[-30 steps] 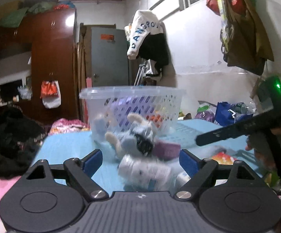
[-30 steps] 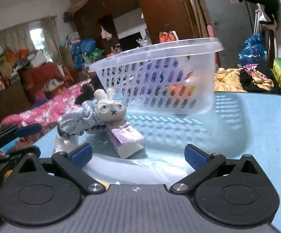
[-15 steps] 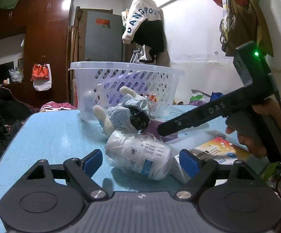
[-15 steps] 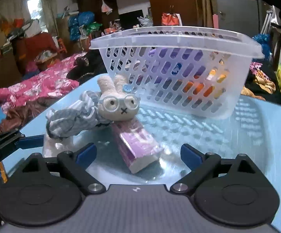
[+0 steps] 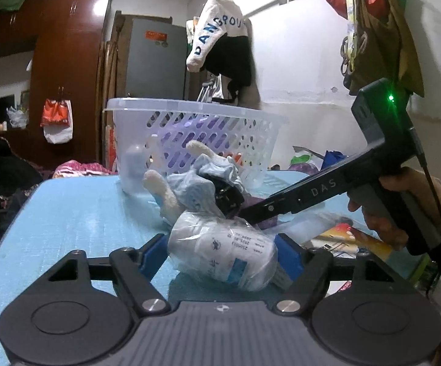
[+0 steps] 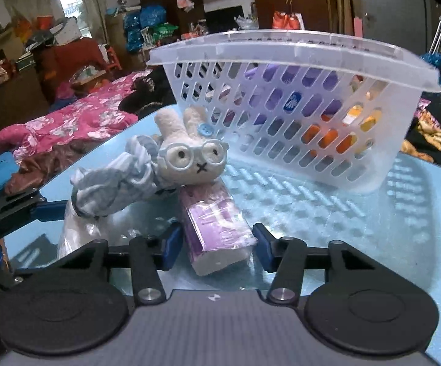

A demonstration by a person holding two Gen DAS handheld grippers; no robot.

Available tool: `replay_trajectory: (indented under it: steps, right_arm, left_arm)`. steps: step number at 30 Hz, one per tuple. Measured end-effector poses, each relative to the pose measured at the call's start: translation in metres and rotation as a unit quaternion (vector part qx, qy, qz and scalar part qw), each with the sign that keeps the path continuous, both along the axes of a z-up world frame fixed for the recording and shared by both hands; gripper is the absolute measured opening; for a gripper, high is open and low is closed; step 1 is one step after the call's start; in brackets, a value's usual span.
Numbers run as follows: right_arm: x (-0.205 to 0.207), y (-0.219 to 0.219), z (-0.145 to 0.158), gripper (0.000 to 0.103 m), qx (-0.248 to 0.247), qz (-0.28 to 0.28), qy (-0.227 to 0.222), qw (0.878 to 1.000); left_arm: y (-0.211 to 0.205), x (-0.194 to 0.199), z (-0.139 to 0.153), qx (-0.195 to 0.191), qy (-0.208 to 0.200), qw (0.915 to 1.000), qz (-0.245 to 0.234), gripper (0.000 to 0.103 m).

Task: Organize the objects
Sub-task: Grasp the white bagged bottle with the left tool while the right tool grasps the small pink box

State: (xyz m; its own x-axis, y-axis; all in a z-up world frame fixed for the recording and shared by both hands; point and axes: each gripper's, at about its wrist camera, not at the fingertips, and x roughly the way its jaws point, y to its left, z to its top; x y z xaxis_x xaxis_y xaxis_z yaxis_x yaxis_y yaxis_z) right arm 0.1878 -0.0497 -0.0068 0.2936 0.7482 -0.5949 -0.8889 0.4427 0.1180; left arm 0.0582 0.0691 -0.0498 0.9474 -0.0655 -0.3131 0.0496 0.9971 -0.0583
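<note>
Now left tool [image 5: 220,259] brackets bagged bottle [image 5: 223,256]; right tool [image 6: 216,248] brackets purple pack [image 6: 217,231].

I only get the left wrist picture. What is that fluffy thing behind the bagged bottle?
Observer: A plush bunny. The right wrist view shows its face, with round glasses and a blue button by one ear.
Operator: What is the other tool reaching for?
Observer: The right gripper has a finger on either side of a purple tissue pack. The bunny's chin lies on the pack's far end.
Operator: Is there only purple stuff in the basket?
Observer: No. Orange items show through the holes at the right end of the basket.
</note>
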Motion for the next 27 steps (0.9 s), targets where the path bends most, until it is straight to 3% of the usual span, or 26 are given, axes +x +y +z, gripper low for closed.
replay_trajectory:
  steps: [6,17,27]
  right_arm:
    - [-0.001,-0.031,0.006,0.050,0.022,-0.018,-0.018,0.999]
    - [0.012,-0.086,0.015,0.050,0.084,-0.058,-0.019,0.995]
    - [0.011,-0.091,0.029,0.050,0.124,-0.056,-0.034,0.990]
  left_arm:
    - [-0.003,-0.018,0.005,0.025,-0.019,0.9995,0.007,0.079]
    - [0.014,-0.024,0.022,0.006,-0.044,0.9986,0.028,0.079]
    - [0.009,-0.015,0.044,-0.005,-0.070,0.9968,0.038,0.079]
